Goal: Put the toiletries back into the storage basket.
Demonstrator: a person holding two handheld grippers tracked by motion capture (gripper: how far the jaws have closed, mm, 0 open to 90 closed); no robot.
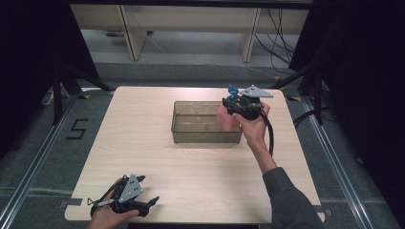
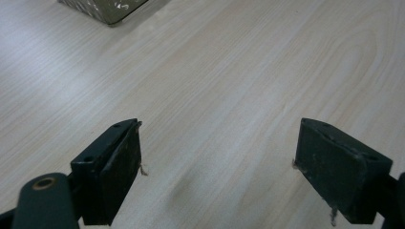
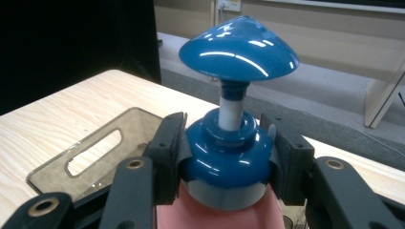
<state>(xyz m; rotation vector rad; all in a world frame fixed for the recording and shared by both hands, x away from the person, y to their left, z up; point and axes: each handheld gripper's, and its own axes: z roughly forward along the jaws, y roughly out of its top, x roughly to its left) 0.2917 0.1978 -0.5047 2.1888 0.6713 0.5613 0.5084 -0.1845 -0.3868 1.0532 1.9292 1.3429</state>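
A pink pump bottle (image 1: 227, 119) with a blue collar and a blue mushroom-shaped pump head (image 1: 232, 89) hangs upright over the right end of a clear brownish bin (image 1: 191, 136). My right gripper (image 1: 234, 106) is shut on it. In the right gripper view the jaws of that gripper (image 3: 227, 143) clamp the blue collar (image 3: 224, 164) from both sides, and the pump head (image 3: 239, 45) rises above them. The bin's rim (image 3: 47, 171) lies below to the left. My left gripper (image 1: 152, 205) rests at the table's front left. It (image 2: 217, 167) is open, with bare wood between its pads.
The bin stands at the middle back of the light wooden table (image 1: 143, 143), and one corner of it (image 2: 102, 8) shows in the left gripper view. Dark floor with rails surrounds the table. Pale furniture legs and cables stand beyond the far edge.
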